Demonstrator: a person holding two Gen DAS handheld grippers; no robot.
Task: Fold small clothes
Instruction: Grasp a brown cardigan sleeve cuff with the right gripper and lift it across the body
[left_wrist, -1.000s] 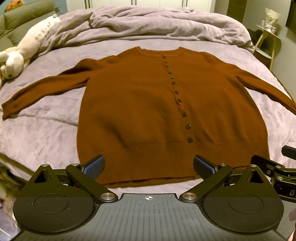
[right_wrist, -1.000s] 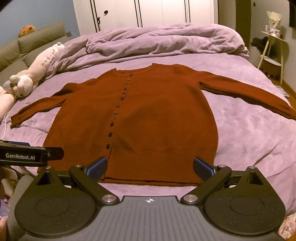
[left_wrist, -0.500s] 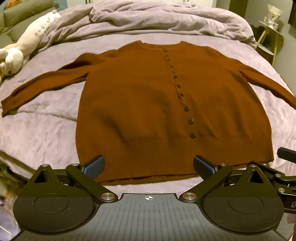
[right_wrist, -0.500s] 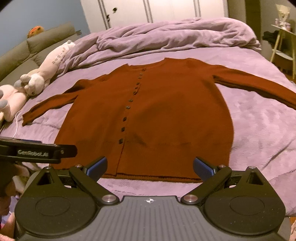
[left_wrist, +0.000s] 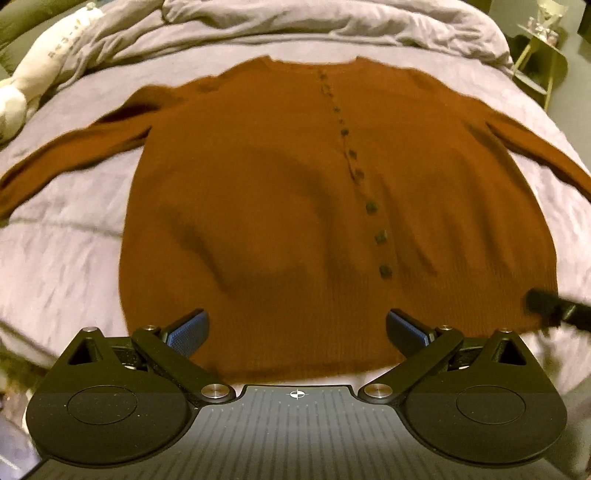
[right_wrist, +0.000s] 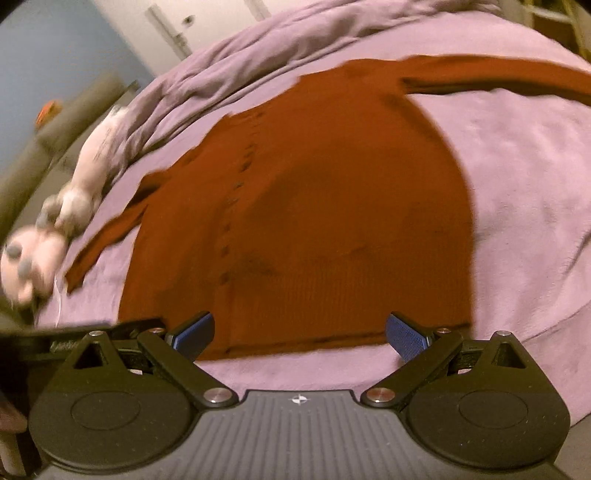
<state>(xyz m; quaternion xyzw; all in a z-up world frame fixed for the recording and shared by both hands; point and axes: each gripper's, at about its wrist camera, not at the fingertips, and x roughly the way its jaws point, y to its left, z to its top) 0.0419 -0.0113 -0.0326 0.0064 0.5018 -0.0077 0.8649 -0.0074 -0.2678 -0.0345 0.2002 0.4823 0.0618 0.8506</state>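
A rust-brown buttoned cardigan (left_wrist: 280, 206) lies flat, front up, on a lilac bed, sleeves spread to both sides. It also shows in the right wrist view (right_wrist: 332, 221). My left gripper (left_wrist: 295, 330) is open and empty, just above the hem's middle-left part. My right gripper (right_wrist: 299, 334) is open and empty over the hem's right part, near the lower right corner. The right gripper's tip shows in the left wrist view (left_wrist: 554, 308) at the hem's right corner. The left gripper's body shows in the right wrist view (right_wrist: 74, 336) at the lower left.
A crumpled lilac duvet (left_wrist: 295, 22) lies beyond the cardigan's collar. Plush toys (right_wrist: 55, 229) lie at the bed's left side. A small side table (left_wrist: 543, 55) stands to the far right. The bed's sheet (right_wrist: 535, 184) spreads right of the cardigan.
Both grippers moved forward and lower toward the cardigan's hem. The right wrist view tilted and swung leftwards, blurred. Both stay open.
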